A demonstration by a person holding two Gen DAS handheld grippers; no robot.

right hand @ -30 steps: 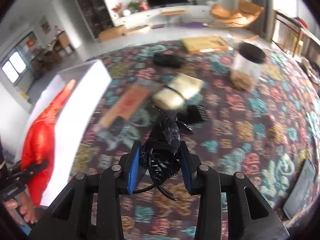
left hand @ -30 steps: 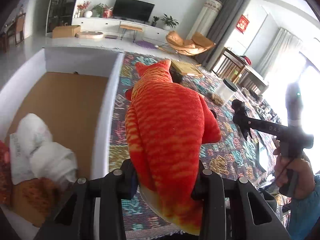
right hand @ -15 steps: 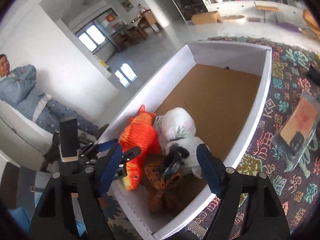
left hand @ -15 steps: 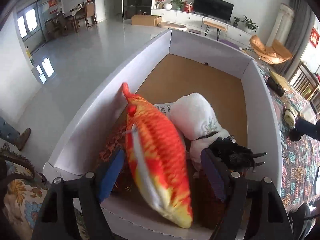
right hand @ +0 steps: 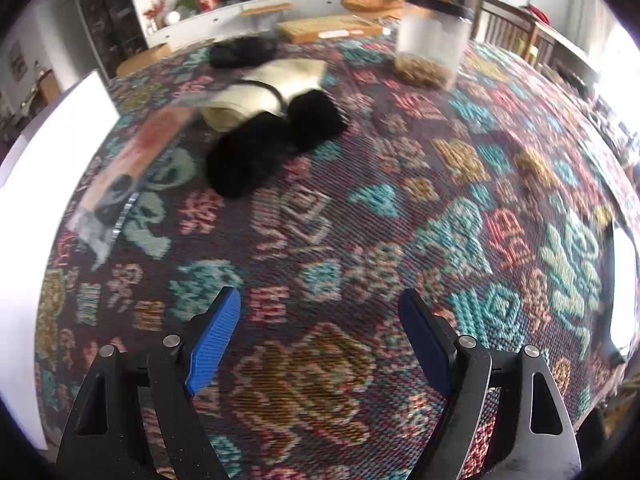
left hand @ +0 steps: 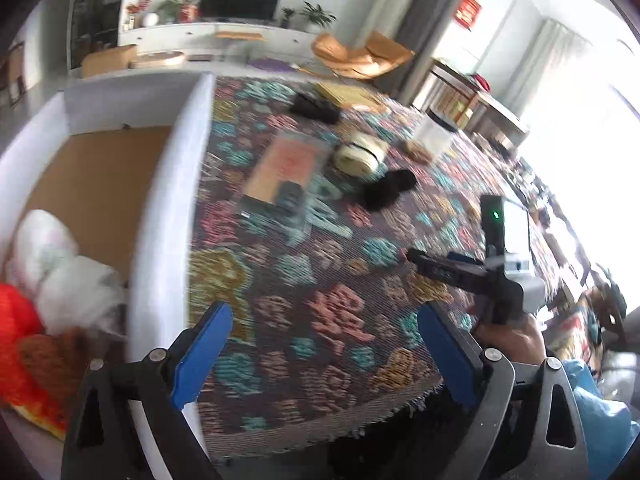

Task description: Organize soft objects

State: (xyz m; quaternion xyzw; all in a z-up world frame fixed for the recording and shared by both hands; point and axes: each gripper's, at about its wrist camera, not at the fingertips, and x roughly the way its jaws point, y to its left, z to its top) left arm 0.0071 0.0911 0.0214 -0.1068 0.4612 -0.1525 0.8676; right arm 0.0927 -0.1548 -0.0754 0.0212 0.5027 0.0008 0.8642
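Your left gripper (left hand: 324, 344) and right gripper (right hand: 320, 332) are both spreading wider with nothing between the fingers, over the patterned rug (right hand: 360, 208). The orange fish toy (left hand: 16, 320) and white bundles (left hand: 60, 272) lie in the white box (left hand: 160, 220); black fluffy pieces (right hand: 272, 140) and a cream roll (right hand: 268, 92) rest on the rug.
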